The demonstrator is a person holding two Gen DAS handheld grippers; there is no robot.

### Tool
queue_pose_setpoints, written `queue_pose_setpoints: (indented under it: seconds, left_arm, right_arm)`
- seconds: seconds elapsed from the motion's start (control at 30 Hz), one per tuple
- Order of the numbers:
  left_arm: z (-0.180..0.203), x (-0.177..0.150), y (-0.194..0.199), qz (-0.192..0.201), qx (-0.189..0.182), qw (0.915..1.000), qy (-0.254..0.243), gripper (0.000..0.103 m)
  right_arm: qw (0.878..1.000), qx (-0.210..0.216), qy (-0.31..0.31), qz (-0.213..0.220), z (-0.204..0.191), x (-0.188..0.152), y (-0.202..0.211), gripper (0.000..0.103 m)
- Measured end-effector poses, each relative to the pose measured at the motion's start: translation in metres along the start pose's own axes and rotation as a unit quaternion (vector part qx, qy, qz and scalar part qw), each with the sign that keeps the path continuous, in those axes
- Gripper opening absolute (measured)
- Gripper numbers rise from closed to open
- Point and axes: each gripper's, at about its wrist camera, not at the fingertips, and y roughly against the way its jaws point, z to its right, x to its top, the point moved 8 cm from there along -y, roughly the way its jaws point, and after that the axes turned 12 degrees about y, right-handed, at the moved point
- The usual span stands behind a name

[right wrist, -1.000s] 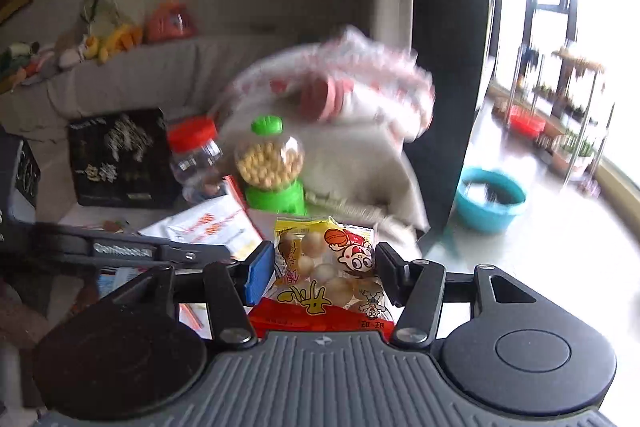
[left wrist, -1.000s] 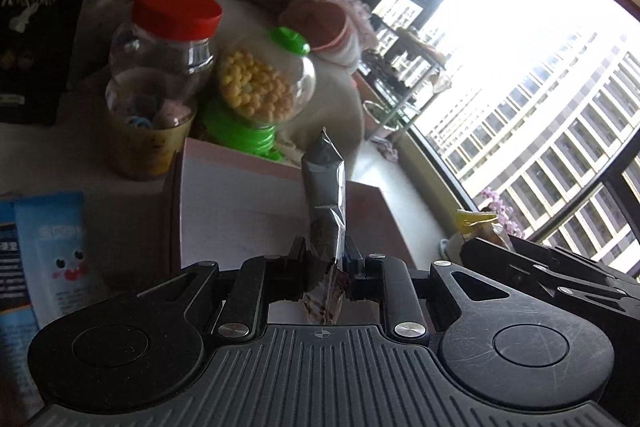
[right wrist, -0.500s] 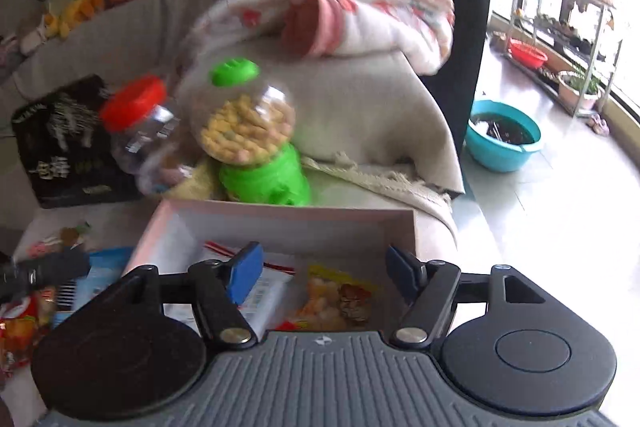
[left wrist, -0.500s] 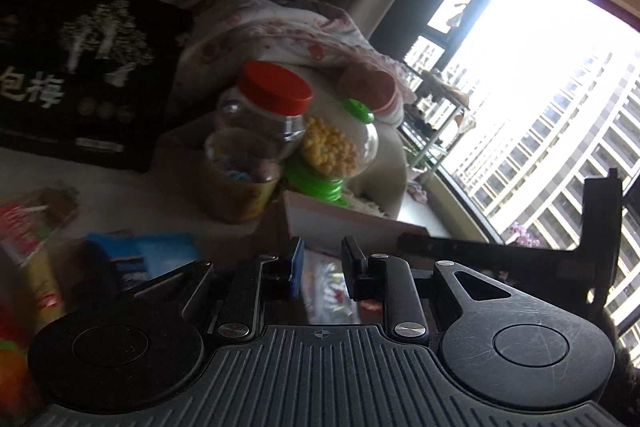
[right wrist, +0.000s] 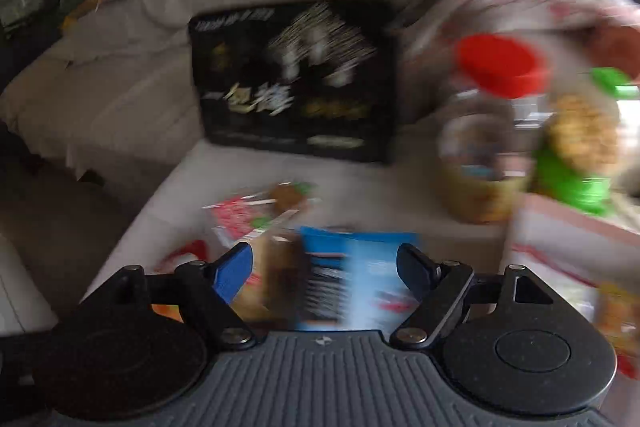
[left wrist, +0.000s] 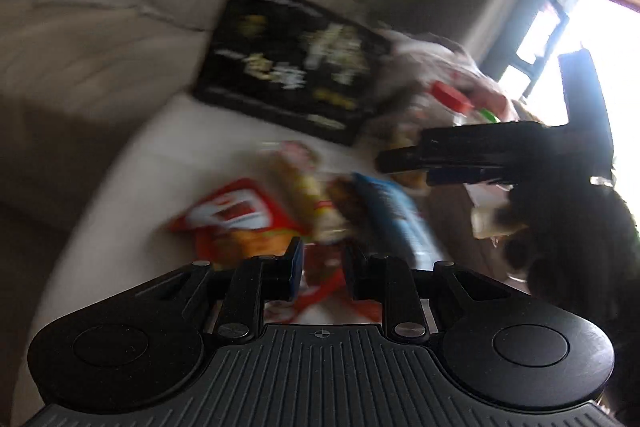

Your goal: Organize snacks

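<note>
Everything is blurred by motion. Several snack packets lie in a pile on the white table (left wrist: 160, 155): a red packet (left wrist: 236, 211), a blue packet (left wrist: 396, 215) and a pale yellow one between them. My left gripper (left wrist: 324, 263) hovers over the near edge of the pile, shut and empty. The right gripper (right wrist: 324, 267) hangs above the blue packet (right wrist: 360, 275); its jaws are opening, with nothing pressed between the pads. It also shows as a black bar (left wrist: 480, 155) at the right of the left wrist view.
A black printed box (right wrist: 292, 79) stands at the table's back. A red-lidded jar (right wrist: 492, 107) and a green candy dispenser (right wrist: 576, 155) stand right of it, behind a pinkish carton (right wrist: 560, 239) with packets inside. A grey sofa (right wrist: 120, 87) lies beyond.
Both views swung left from the carton to the snack pile. The left gripper let go of its silver packet. The right gripper dropped the yellow packet into the carton and spread its jaws wider.
</note>
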Motion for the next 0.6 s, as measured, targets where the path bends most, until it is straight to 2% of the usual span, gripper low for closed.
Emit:
queue_pose_setpoints:
  seconds: [0.13, 0.23, 0.27, 0.33, 0.47, 0.6]
  left_arm:
    - [-0.030, 0.007, 0.006, 0.007, 0.005, 0.9993, 0.036, 0.024]
    - [-0.043, 0.006, 0.009, 0.006, -0.003, 0.9986, 0.052, 0.024]
    - [-0.046, 0.005, 0.010, 0.005, -0.005, 0.9985, 0.055, 0.024]
    - [-0.050, 0.003, 0.011, 0.001, -0.010, 0.9982, 0.059, 0.024]
    - [-0.060, 0.000, 0.011, -0.004, -0.014, 0.9971, 0.075, 0.024]
    - [-0.069, 0.001, 0.008, -0.003, -0.018, 0.9959, 0.089, 0.024]
  right_arm:
    - [0.995, 0.025, -0.084, -0.037, -0.010, 0.024, -0.048, 0.080]
    - [0.991, 0.004, -0.124, -0.040, -0.006, 0.038, -0.074, 0.079]
    - [0.990, 0.001, -0.132, -0.043, -0.007, 0.041, -0.081, 0.077]
    - [0.987, 0.014, -0.147, -0.061, -0.007, 0.041, -0.095, 0.064]
    - [0.989, 0.018, -0.131, -0.066, -0.017, 0.038, -0.096, 0.055]
    - [0.992, 0.041, -0.102, -0.061, -0.026, 0.028, -0.077, 0.043]
